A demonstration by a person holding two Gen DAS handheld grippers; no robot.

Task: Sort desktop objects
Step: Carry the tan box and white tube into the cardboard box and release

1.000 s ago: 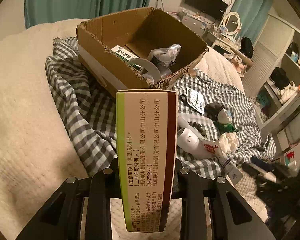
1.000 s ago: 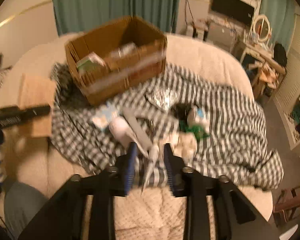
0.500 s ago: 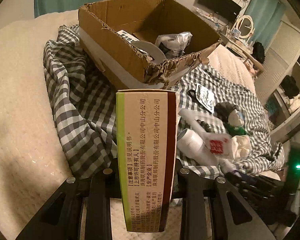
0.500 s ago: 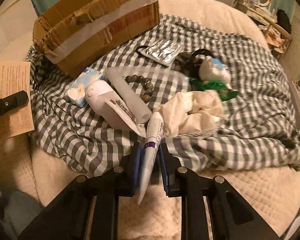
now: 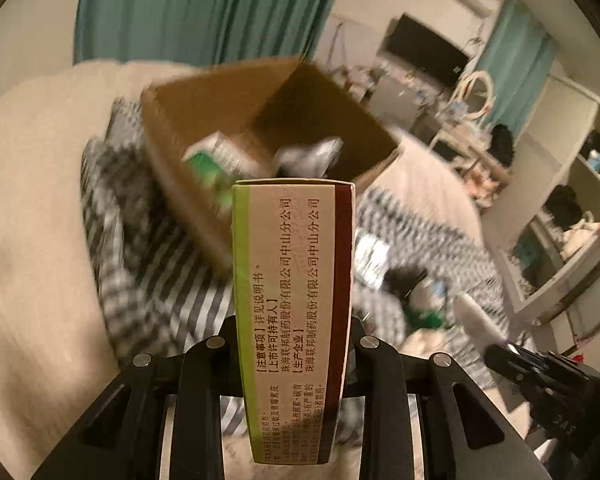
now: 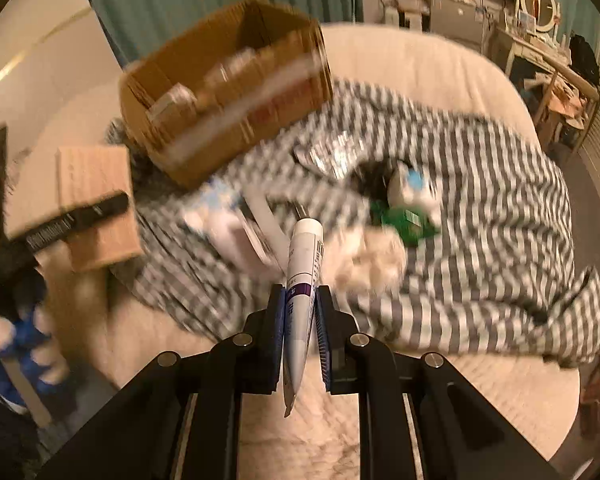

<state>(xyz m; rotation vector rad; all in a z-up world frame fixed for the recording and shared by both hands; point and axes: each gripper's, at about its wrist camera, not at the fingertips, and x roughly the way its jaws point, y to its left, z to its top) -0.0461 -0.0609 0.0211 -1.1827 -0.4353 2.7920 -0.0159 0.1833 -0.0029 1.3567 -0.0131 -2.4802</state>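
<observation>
White squeeze tube with a purple band (image 6: 302,280): lifted clear of the grey-and-white checked cloth (image 6: 480,200) where it lay half a second before, now clamped between the blue-padded jaws of the right gripper (image 6: 300,322). Cream, green and maroon medicine carton (image 5: 294,312): carried as before, pinched in the left gripper (image 5: 294,360), raised above the open brown cardboard box (image 5: 260,128). Probably both bound for that box. Remaining clutter left on the cloth, blurred.
</observation>
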